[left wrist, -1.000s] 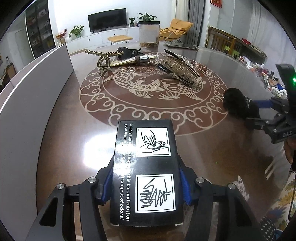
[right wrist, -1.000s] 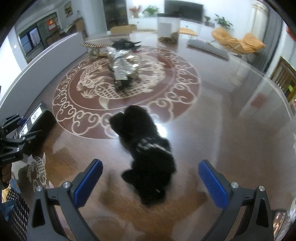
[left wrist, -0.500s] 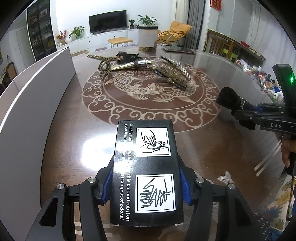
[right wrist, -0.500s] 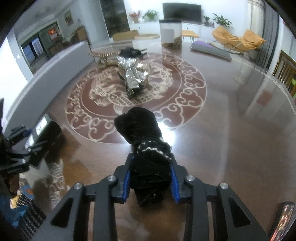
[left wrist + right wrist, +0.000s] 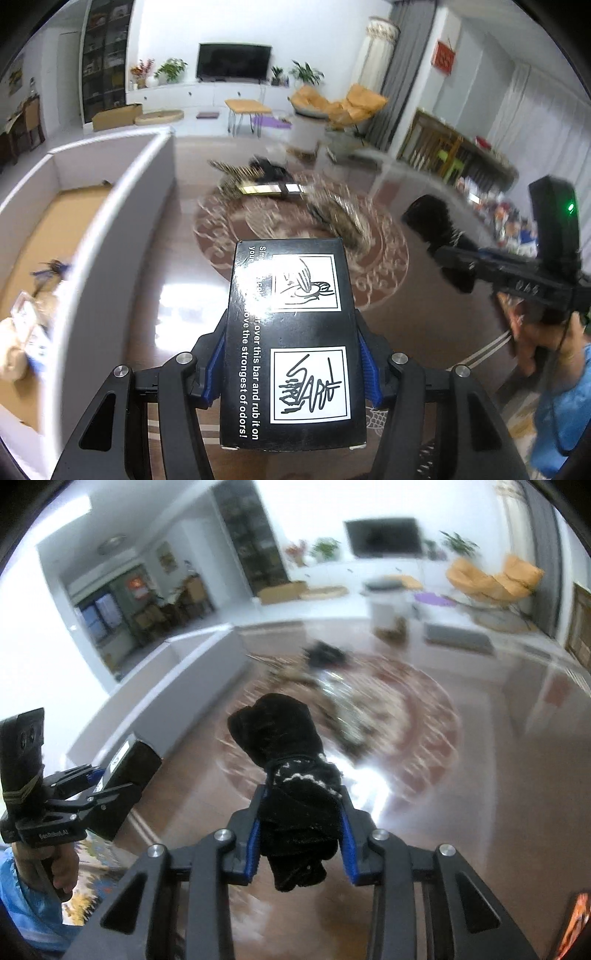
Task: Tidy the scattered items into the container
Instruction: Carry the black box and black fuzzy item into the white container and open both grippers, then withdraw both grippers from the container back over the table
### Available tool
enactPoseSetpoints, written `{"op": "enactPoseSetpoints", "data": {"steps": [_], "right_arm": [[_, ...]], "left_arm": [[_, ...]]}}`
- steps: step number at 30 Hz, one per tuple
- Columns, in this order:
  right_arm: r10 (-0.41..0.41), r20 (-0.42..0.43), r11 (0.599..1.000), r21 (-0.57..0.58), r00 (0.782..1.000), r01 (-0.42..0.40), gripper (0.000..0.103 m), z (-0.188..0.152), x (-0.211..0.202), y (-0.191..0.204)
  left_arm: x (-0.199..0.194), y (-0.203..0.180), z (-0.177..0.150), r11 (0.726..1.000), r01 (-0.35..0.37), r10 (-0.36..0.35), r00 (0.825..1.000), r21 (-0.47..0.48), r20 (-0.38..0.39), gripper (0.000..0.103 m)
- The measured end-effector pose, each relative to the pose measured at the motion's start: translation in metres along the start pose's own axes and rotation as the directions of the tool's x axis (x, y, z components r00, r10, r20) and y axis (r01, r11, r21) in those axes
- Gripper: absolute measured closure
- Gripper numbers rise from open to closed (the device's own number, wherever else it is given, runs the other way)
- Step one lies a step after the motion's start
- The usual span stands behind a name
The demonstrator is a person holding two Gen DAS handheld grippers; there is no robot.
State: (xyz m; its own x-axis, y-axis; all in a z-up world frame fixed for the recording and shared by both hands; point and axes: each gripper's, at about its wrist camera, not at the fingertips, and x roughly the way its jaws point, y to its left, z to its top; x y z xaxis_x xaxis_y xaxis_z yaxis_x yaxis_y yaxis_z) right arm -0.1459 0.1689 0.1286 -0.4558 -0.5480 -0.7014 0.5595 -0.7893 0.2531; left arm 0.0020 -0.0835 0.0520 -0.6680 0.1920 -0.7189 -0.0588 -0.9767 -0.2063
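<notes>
Black box [image 5: 291,343] clamped between left gripper [image 5: 291,363] pads, now lifted off table [image 5: 424,332], beside grey container [image 5: 122,221] wall; a second ago it sat low on the surface; black fuzzy item [image 5: 295,775], then loose between spread jaws, now pinched in right gripper [image 5: 299,840] and airborne; both picks done, drop into container next; hair clips [image 5: 332,210] remain on table.
</notes>
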Motion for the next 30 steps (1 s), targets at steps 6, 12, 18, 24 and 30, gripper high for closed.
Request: {"op": "enactPoseSetpoints", "data": {"steps": [6, 12, 18, 24, 30], "right_arm": [[0.122, 0.022, 0.989, -0.088, 0.992, -0.12, 0.068, 0.047, 0.021, 0.079], [0.294, 0.001, 0.942, -0.169, 0.956, -0.29, 0.068, 0.092, 0.058, 0.185], [0.409, -0.129, 0.863, -0.266, 0.904, -0.428, 0.067, 0.089, 0.104, 0.289], [0.355, -0.339, 0.796, -0.379, 0.871, -0.472, 0.065, 0.042, 0.163, 0.359], [0.271, -0.41, 0.788, -0.425, 0.871, -0.445, 0.02, 0.019, 0.191, 0.382]], "left_arm": [[-0.065, 0.063, 0.019, 0.995, -0.088, 0.092, 0.993, -0.042, 0.08, 0.045], [-0.104, 0.168, 0.017, 0.945, -0.293, 0.304, 0.951, -0.142, 0.057, 0.045], [-0.102, 0.271, 0.003, 0.874, -0.407, 0.4, 0.913, -0.264, -0.082, 0.045], [-0.077, 0.318, -0.014, 0.856, -0.455, 0.41, 0.886, -0.245, -0.214, 0.045], [-0.057, 0.323, -0.021, 0.82, -0.54, 0.478, 0.828, -0.191, -0.291, 0.023]]}}
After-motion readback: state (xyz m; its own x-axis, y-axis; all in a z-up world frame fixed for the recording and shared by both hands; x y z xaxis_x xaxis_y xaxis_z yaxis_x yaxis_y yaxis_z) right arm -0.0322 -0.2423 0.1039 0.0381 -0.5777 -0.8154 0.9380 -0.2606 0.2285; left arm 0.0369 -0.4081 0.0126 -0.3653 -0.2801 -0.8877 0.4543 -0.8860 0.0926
